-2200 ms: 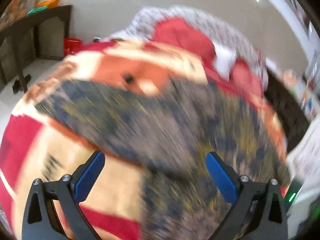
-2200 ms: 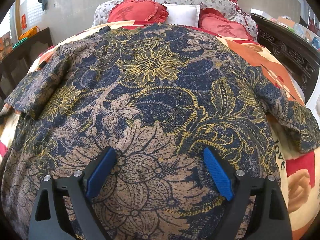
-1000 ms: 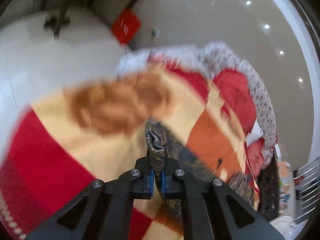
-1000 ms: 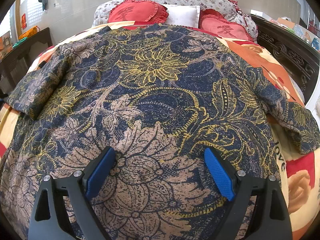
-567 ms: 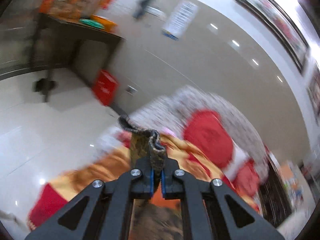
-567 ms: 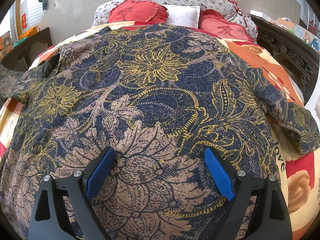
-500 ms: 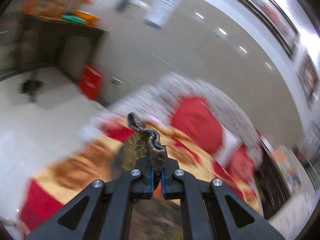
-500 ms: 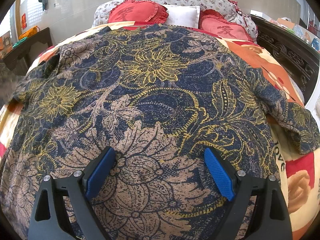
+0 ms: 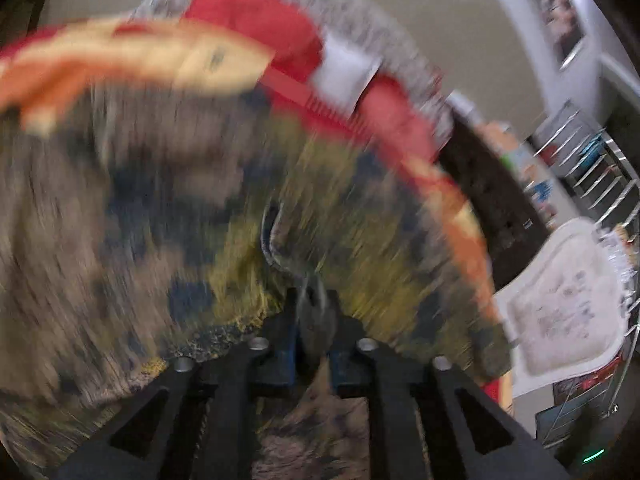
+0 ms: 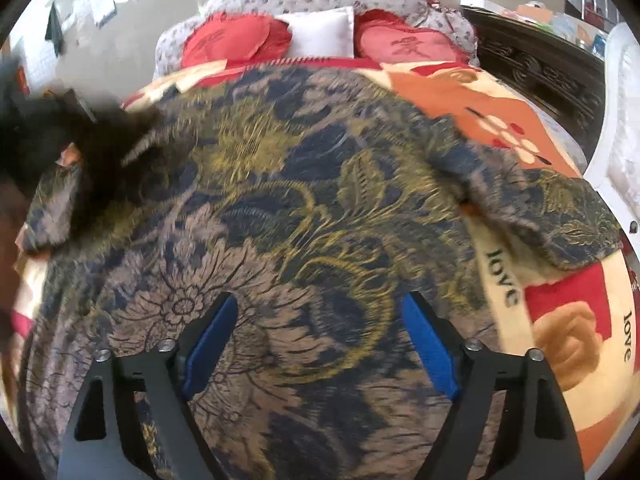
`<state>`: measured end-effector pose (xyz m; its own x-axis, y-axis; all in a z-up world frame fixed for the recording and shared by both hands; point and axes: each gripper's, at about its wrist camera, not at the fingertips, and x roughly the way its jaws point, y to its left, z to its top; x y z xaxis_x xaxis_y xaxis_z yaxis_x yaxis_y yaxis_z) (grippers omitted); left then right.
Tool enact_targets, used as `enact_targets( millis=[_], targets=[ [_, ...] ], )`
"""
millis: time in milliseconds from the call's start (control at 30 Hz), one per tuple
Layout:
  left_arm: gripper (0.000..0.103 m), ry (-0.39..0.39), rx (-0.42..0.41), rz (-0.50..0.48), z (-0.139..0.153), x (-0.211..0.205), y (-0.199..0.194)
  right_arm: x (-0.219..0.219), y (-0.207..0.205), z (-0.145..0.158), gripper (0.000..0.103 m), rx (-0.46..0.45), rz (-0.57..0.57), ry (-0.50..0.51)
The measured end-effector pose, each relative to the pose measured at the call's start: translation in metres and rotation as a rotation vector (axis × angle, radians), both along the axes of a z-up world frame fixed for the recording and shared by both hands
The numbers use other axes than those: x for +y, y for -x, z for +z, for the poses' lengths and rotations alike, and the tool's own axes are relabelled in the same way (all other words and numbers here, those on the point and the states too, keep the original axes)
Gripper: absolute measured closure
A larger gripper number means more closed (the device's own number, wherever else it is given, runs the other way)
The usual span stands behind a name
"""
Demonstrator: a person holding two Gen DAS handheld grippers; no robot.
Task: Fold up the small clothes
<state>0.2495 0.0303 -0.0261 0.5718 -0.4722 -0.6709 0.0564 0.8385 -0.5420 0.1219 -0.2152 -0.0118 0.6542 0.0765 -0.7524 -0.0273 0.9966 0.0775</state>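
A: What could go wrong from here?

B: The left gripper carries a sleeve of the shirt in over its body. The jaws have just been opening a little, with the cloth between them. If they let go too soon, I'd expect the sleeve to drop short or bunched, and the fold would lie crooked.

A: Does it hold the cloth now?

B: The view is badly blurred. The fingers stand close together with a wad of fabric in the narrow gap; it looks pinched, though I cannot swear the pads press on it.

A: And the right gripper?

B: Its 2 fingers are wide apart over the shirt's near part, having just closed a bit. Nothing is between them. I cannot tell whether the tips touch the cloth.

A: Where is the shirt?

B: Spread flat on the bed, hem near, collar far towards the pillows. Its right sleeve lies out on the blanket, not yet folded.
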Motion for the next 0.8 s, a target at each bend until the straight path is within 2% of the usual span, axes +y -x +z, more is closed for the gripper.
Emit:
enact_targets(
  millis=[67, 100, 133, 167, 200, 233, 267, 300, 333, 367, 400, 467, 633, 767, 800],
  targets=[
    [0.074, 0.018, 0.038, -0.027, -0.011, -0.004, 0.01, -0.003, -0.006, 0.012, 0.017, -0.022, 0.038, -0.029],
    [0.071, 0.026, 0.024, -0.034, -0.011, -0.001, 0.015, -0.003, -0.015, 0.021, 0.018, -0.037, 0.066, -0.057],
    [0.061, 0.029, 0.006, -0.045, -0.007, 0.001, 0.027, -0.001, -0.023, 0.026, 0.018, -0.049, 0.087, -0.08],
    [0.052, 0.015, -0.009, -0.041, -0.004, 0.005, 0.037, 0.003, -0.032, 0.029, 0.018, -0.057, 0.114, -0.103],
    [0.049, -0.01, -0.023, -0.031, -0.004, 0.009, 0.047, 0.009, -0.045, 0.03, 0.02, -0.054, 0.161, -0.14],
    [0.045, -0.07, -0.04, -0.004, -0.004, 0.017, 0.06, 0.018, -0.057, 0.029, 0.022, -0.045, 0.209, -0.171],
    [0.044, -0.116, -0.051, 0.022, -0.004, 0.023, 0.072, 0.032, -0.071, 0.025, 0.028, -0.028, 0.271, -0.203],
    [0.044, -0.162, -0.058, 0.052, -0.005, 0.034, 0.083, 0.043, -0.081, 0.02, 0.039, -0.007, 0.312, -0.217],
    [0.044, -0.208, -0.055, 0.087, -0.015, 0.045, 0.094, 0.059, -0.096, 0.012, 0.046, 0.02, 0.354, -0.218],
    [0.047, -0.214, -0.056, 0.103, -0.022, 0.05, 0.103, 0.07, -0.107, 0.004, 0.054, 0.039, 0.387, -0.218],
    [0.047, -0.187, -0.081, 0.117, -0.025, 0.054, 0.114, 0.08, -0.118, -0.004, 0.06, 0.056, 0.405, -0.206],
    [0.046, -0.205, -0.095, 0.164, -0.027, 0.055, 0.12, 0.086, -0.13, -0.017, 0.064, 0.042, 0.397, -0.184],
    [0.045, -0.323, -0.068, 0.187, -0.03, 0.044, 0.108, 0.089, -0.145, -0.022, 0.065, 0.056, 0.502, -0.384],
    [0.045, -0.29, -0.068, 0.199, -0.027, 0.054, 0.114, 0.088, -0.153, -0.028, 0.067, 0.08, 0.497, -0.461],
    [0.045, -0.285, -0.068, 0.202, -0.027, 0.054, 0.113, 0.087, -0.156, -0.031, 0.076, 0.092, 0.471, -0.458]
  ],
)
